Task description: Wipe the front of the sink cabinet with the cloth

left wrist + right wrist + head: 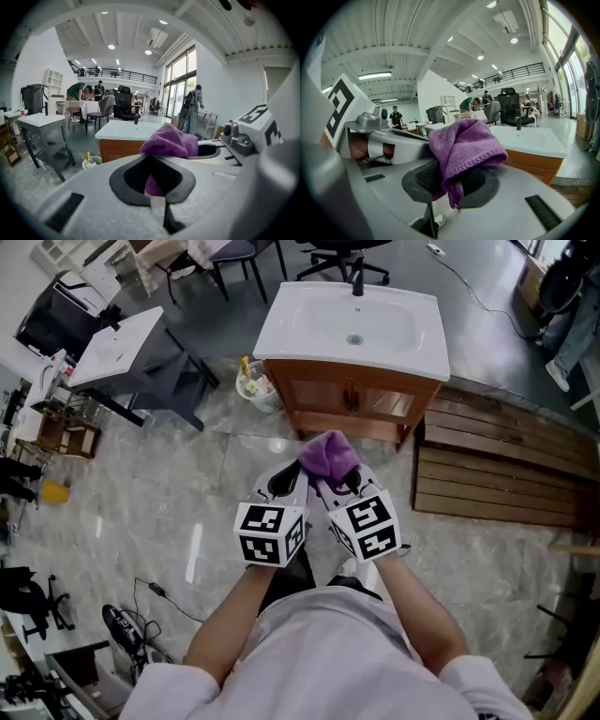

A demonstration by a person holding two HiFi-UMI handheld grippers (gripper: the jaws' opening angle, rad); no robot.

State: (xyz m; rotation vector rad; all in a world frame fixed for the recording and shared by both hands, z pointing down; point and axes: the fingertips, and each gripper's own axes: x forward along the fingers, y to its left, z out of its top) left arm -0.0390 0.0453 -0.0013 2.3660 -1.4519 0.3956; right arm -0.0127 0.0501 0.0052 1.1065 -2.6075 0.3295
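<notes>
Two grippers are held just beside each other, and both are clamped on the same purple cloth (328, 454). The left gripper (284, 480) is closed, with a fold of the cloth seen between its pads. The right gripper (339, 482) is closed on another part, with a loose tail of the cloth hanging through on the camera side. The bulk of the cloth is bunched above the two tips, more over the right one.

Ahead of the tips, and apart from them, stands the sink cabinet (349, 399). Its wooden front faces the grippers and its doors are shut. The white basin (394, 306) on top shows a drain (353, 338) and a black faucet (357, 279) at its far edge.

A small pail (258, 388) sits against the cabinet's corner, ahead and left of the left gripper. It holds bottles, one with a yellow top; the rest of its contents cannot be made out.

Bare marble floor (169, 484) lies between the tips and the cabinet front and runs wide to the left. A slatted wooden platform (497, 474) borders the cabinet's other side, ahead and right of the right gripper. A second white washstand (117, 345) stands far to the left, well apart.
</notes>
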